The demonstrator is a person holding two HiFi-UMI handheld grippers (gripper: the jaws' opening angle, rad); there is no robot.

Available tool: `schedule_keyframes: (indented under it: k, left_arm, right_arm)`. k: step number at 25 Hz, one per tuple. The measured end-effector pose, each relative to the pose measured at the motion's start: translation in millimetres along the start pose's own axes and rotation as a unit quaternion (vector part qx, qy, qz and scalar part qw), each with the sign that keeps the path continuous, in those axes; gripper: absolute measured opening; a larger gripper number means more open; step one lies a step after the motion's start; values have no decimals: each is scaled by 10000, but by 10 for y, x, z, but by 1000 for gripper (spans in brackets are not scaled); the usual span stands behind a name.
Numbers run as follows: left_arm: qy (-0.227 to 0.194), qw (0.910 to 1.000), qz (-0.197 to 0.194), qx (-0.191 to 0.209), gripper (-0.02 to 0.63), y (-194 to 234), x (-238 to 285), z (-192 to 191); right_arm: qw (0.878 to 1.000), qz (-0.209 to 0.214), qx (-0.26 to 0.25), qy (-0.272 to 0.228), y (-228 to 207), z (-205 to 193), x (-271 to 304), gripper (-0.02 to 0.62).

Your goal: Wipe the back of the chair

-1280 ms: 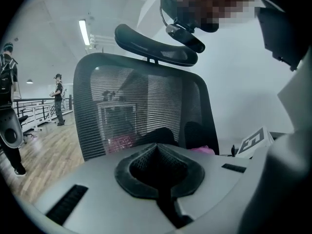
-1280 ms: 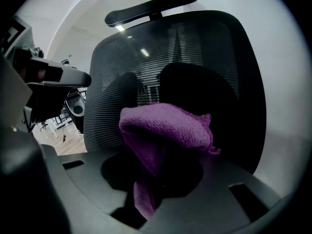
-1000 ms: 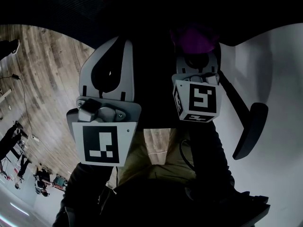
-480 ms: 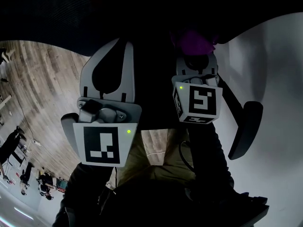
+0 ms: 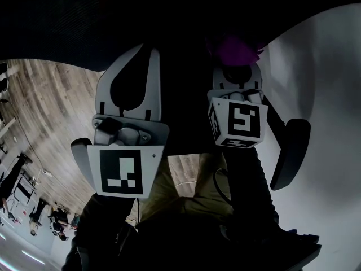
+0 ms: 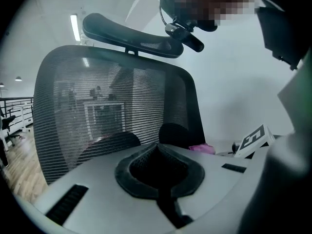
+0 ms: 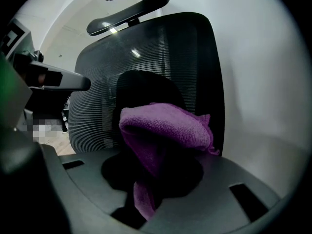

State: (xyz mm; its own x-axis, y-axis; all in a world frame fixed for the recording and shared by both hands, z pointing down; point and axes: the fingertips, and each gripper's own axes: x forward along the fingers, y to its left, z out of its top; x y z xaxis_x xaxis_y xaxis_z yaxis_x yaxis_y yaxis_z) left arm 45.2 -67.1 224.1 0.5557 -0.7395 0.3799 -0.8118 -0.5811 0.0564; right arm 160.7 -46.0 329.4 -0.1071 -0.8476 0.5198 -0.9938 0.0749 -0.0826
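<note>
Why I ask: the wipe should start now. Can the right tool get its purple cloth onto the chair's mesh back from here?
Probably yes. The right tool is shut on the purple cloth, which juts toward the mesh back straight ahead, and nothing shows between them. Whether they already touch cannot be told.

The armrest (image 5: 290, 153) has swung slightly nearer the right gripper (image 5: 236, 52).

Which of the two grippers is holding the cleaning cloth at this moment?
The right gripper: its jaws clamp a purple cloth before the mesh chair back. The left gripper has its jaws shut on nothing.
</note>
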Motion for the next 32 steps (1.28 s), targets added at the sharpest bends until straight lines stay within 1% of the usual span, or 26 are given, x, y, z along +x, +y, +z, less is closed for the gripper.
schedule_keyframes:
  k: [11,22,32]
  left_arm:
    - [10,9999,-148,62,9,-219,83,-8]
    - [26,9996,-250,88,9,-298,224,64]
    - [71,9994,-333,100,9,-327,313,35]
  right_arm:
    - [9998,-193,51,-33,-300,-32,-123,87]
    - [9989,-435,144,-63,-578,41,-158,87]
    - [9968,-763,250,-48,-848,-9,-199,87]
